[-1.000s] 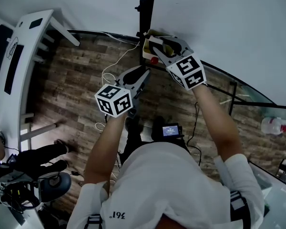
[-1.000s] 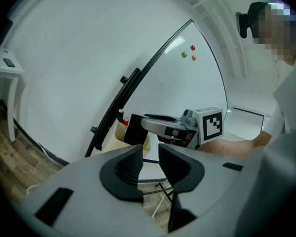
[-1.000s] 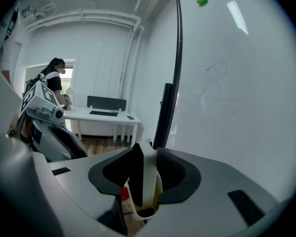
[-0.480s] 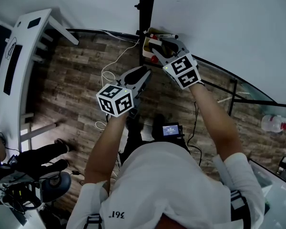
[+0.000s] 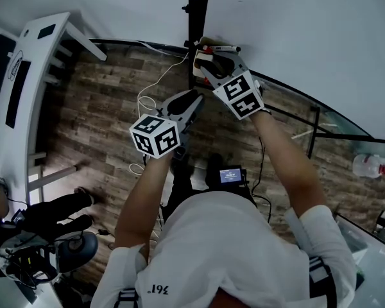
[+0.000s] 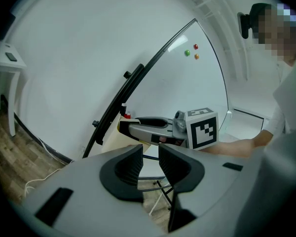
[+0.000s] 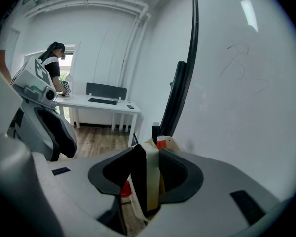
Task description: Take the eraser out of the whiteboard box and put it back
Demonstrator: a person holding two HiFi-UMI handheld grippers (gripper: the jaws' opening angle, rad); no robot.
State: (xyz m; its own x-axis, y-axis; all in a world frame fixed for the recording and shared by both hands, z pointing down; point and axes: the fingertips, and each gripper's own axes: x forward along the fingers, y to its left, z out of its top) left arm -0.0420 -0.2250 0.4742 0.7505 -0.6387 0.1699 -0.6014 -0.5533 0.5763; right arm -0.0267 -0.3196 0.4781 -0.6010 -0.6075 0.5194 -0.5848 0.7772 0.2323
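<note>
A wood-plank floor is carrying the room's things. A white cable is lying on it in loose loops, trailing toward the foot of the whiteboard. At the left a white bench is standing on the planks, with a dark keyboard resting on its top. A cream whiteboard box is hanging at the whiteboard's lower edge, and a marker is lying at the top of the box.

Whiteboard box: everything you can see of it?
The whiteboard box is a cream open-topped holder, cardboard-like, at the whiteboard's lower edge beside a black post. A red-capped marker shows in it. The right hand-held gripper reaches into it, jaws closed on a cream slab, apparently the eraser.
</note>
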